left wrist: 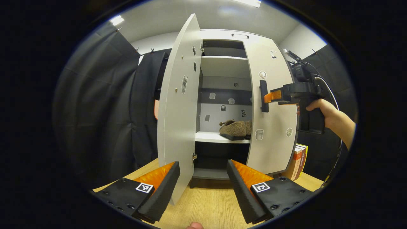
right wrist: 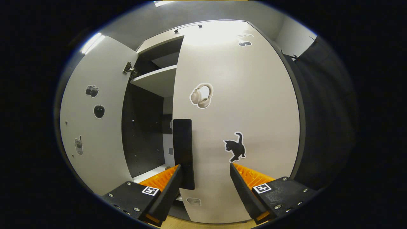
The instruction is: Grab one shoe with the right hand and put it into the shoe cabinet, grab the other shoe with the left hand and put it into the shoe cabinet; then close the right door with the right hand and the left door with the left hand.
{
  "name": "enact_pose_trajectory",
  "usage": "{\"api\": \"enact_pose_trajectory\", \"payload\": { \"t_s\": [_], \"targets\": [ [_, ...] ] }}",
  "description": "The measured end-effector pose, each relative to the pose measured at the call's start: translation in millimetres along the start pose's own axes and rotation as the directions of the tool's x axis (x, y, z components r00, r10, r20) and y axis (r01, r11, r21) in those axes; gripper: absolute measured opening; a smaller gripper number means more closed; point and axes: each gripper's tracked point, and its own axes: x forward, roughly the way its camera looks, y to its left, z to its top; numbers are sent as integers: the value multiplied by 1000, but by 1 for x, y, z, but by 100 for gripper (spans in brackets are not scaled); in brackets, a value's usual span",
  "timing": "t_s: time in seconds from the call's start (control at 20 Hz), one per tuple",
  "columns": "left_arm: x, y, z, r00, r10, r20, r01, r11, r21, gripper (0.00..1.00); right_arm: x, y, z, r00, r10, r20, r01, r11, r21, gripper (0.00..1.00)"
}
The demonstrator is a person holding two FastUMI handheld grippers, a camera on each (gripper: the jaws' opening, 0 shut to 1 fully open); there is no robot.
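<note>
No readable brand or writing shows; the doors carry only picture stickers, and the spines of the books (left wrist: 299, 159) on the desk (left wrist: 206, 203) are too blurred to read. Both shoes (left wrist: 234, 128) sit on the cabinet's middle shelf (left wrist: 219, 137). The left hand-held gripper (left wrist: 203, 181) hangs apart, just before the open left door (left wrist: 178, 108). The right hand-held gripper (right wrist: 206, 181), fingers spread, meets the right door (right wrist: 241, 111) beside its handle (right wrist: 183, 149), seemingly touching.

The left gripper (left wrist: 203, 187) has two wedge-shaped fingers with bumpy inner faces, round screws, and a small square black-and-white marker on each. The right gripper (right wrist: 206, 190) looks the same. Its boxy body has a handle and thin cables. The arm is bare.
</note>
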Motion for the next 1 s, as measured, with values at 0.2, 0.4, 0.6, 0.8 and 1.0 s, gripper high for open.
{"api": "enact_pose_trajectory", "payload": {
  "t_s": [0.2,0.4,0.6,0.8,1.0],
  "targets": [
    [-1,0,3,1000,4,-1,-4,1000,-7,96,-7,-6,-2,1000,-22,-6,22,1000,-5,92],
    [-2,0,9,1000,9,6,-9,1000,-7,94,-39,-16,6,999,-36,23,36,999,10,92],
    [-1,-2,19,1000,6,16,-6,1000,-3,97,-94,-33,11,996,-69,59,68,998,17,92],
    [-1,-3,28,1000,9,18,-9,1000,-15,94,-144,-45,-7,995,-81,51,79,996,32,92],
    [-7,8,45,998,50,44,-50,999,-9,97,-186,-60,-28,989,-122,79,121,993,19,92]
  ]
}}
